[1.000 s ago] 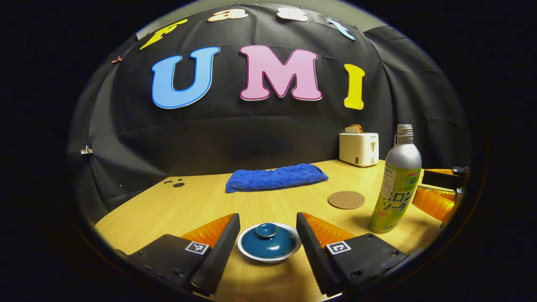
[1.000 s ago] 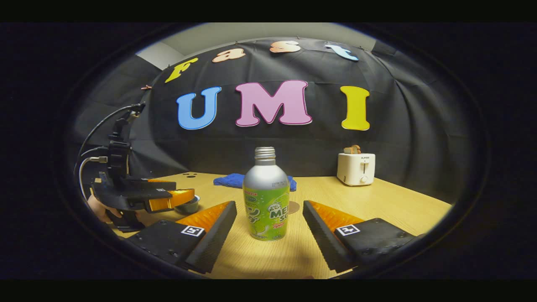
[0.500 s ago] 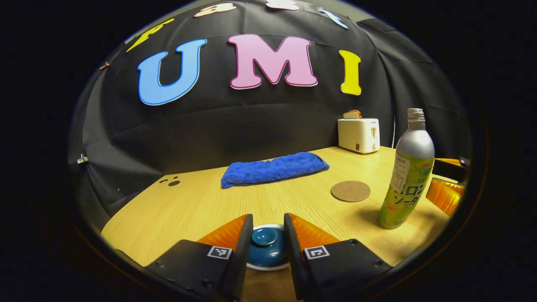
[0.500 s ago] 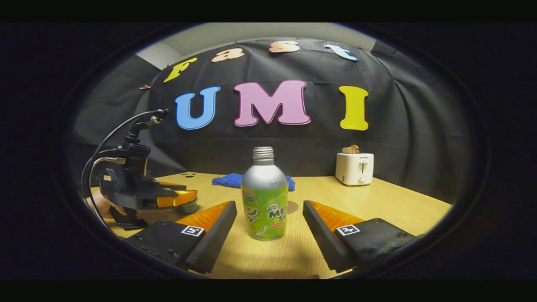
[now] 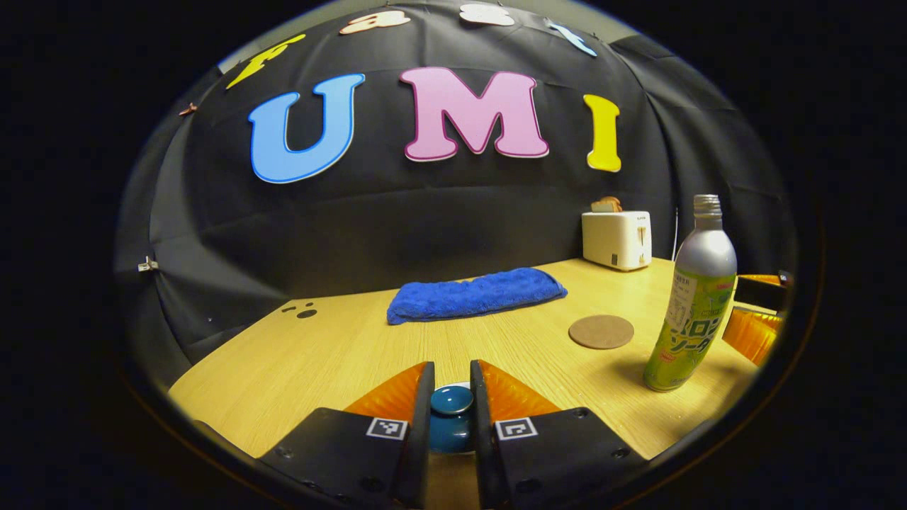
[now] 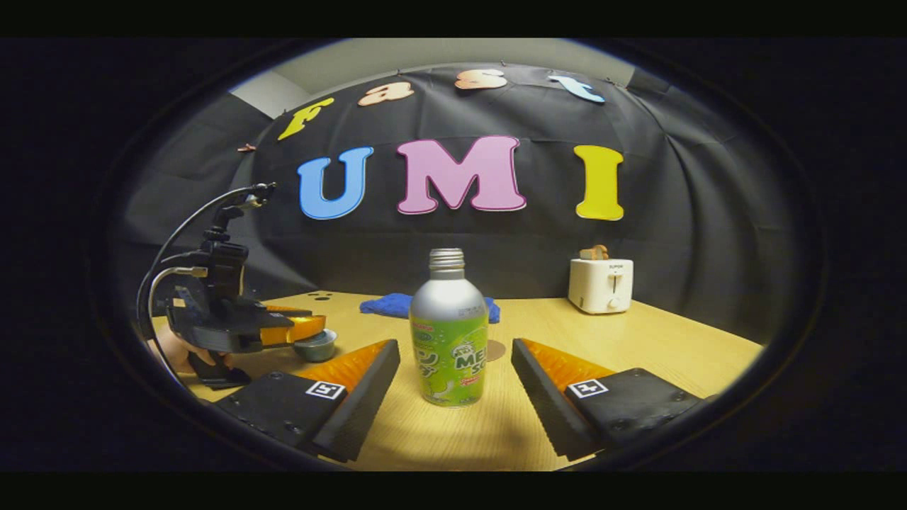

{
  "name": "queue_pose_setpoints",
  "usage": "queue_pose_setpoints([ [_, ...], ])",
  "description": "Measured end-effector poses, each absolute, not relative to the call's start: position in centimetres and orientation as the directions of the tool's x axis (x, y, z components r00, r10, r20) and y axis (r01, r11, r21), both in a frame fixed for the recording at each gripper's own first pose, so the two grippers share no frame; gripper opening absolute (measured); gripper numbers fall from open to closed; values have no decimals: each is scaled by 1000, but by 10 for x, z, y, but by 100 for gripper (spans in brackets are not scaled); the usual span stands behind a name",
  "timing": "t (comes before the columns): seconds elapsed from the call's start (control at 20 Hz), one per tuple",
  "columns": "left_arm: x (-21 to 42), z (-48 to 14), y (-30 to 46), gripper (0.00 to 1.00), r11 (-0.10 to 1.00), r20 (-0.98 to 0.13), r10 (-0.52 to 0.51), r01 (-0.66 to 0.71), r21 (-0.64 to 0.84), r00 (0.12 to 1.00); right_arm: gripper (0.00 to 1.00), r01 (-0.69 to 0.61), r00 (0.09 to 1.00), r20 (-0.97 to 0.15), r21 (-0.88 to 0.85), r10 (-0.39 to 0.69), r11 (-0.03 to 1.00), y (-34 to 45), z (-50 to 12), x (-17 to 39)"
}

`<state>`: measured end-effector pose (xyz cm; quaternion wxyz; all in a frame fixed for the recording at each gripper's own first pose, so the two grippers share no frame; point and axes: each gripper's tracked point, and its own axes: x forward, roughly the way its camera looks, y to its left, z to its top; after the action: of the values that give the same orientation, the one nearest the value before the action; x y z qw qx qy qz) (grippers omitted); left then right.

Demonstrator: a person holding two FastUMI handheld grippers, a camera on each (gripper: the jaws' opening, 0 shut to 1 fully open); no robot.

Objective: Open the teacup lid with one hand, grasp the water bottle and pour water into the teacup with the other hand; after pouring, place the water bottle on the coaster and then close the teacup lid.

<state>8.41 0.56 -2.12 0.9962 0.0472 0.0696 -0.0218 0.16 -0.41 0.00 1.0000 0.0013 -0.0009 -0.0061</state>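
Observation:
The dark blue teacup lid sits low in the left gripper view, its round knob pinched between both fingers of my left gripper. In the right gripper view that left gripper hovers just over the small teacup at the left. The silver-and-green water bottle stands upright, uncapped, between the spread fingers of my open right gripper, which does not touch it. The bottle stands at the right in the left gripper view, near the round cork coaster.
A folded blue towel lies mid-table near the back wall. A white toaster with bread stands at the back right. A hand holds the left gripper, with cables above. The wooden table stretches leftwards.
My left gripper has gone from open around the lid to shut on its knob. The right gripper and the bottle have stayed still.

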Motion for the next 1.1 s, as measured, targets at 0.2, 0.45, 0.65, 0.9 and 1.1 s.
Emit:
queue_pose_setpoints([
  [0.2,74,-8,14,30,999,-51,-9,10,35,999,98,-32,999,0,1,32,999,6,-1,5],
  [0.45,70,-6,18,30,1000,-25,-10,10,10,1000,98,-4,1000,1,0,4,1000,4,-2,17],
  [0.65,67,-3,19,30,1000,-10,-15,15,5,1000,98,11,1000,2,2,-11,1000,4,-2,33],
  [0.9,59,1,19,30,1000,-15,-24,24,3,1000,98,44,999,28,-30,-43,999,-3,9,45],
  [1.1,42,7,36,30,1000,-1,4,-4,8,1000,96,54,998,27,1,-54,999,-10,10,59],
])
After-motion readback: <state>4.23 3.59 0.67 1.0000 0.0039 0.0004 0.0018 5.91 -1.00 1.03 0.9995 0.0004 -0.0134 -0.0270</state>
